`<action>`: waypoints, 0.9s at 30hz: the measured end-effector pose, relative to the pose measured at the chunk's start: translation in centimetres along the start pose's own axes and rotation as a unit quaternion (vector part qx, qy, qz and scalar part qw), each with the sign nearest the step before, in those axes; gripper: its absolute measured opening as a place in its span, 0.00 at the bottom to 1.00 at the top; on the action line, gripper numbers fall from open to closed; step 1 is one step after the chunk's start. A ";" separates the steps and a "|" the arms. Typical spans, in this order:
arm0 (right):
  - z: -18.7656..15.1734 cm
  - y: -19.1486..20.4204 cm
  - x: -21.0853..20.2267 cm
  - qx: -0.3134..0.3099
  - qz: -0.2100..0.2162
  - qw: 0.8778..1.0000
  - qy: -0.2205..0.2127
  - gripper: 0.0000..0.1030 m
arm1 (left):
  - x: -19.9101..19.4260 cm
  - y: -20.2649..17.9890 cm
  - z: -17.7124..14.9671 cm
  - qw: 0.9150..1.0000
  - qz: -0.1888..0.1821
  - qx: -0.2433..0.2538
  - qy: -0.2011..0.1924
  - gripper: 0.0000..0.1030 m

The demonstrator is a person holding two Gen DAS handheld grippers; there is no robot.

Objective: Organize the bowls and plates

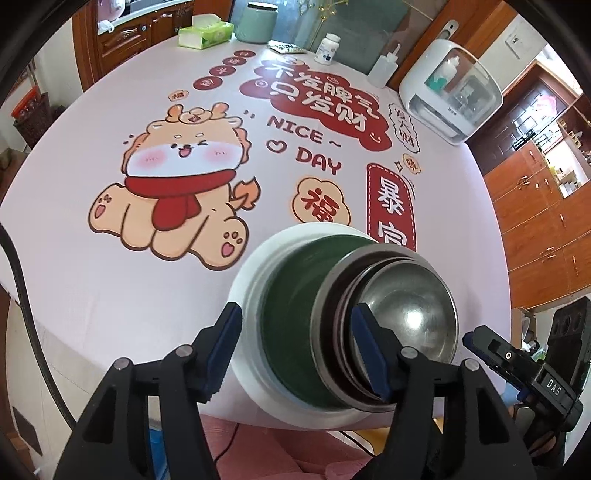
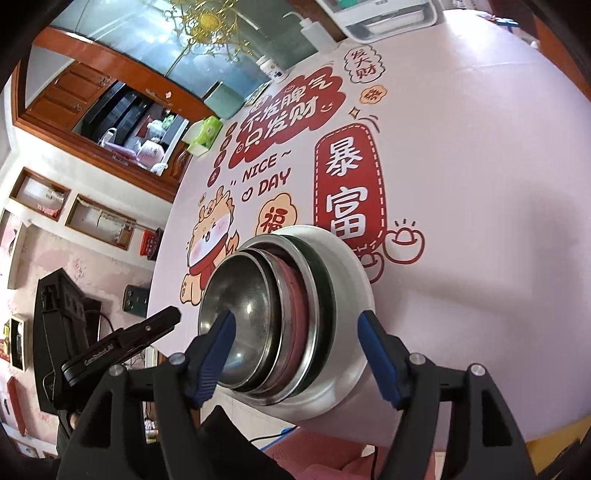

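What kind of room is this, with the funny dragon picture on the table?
Most likely a home dining room. A round table with a cartoon tablecloth holds nested bowls on a white plate, a tissue pack and a pill bottle, with wooden cabinets beside it.

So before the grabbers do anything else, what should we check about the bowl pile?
1. Stack nested, white dish at the bottom, steel bowl on top: ok.
2. Stack fully on the table, though near the edge: ok.
3. Left gripper open, pads off the dishes: ok.
4. Right gripper open: ok.
5. Other dishes left to sort: cannot tell.
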State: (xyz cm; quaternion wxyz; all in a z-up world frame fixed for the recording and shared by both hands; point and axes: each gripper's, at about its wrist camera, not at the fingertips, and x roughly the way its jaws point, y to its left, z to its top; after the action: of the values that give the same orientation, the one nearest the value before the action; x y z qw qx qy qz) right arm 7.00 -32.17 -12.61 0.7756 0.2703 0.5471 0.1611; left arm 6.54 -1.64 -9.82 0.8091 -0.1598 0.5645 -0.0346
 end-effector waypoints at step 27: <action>-8.8 10.9 -3.2 0.006 -0.110 0.987 -0.114 0.96 | -7.0 2.6 0.1 0.990 -0.023 0.137 -0.031 0.70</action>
State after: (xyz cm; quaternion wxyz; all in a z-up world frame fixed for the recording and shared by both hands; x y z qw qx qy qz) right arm -1.86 -23.01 -5.97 0.8443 0.2294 0.4827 0.0394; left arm 3.80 2.49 -4.21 0.8396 -0.0610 0.5250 -0.1254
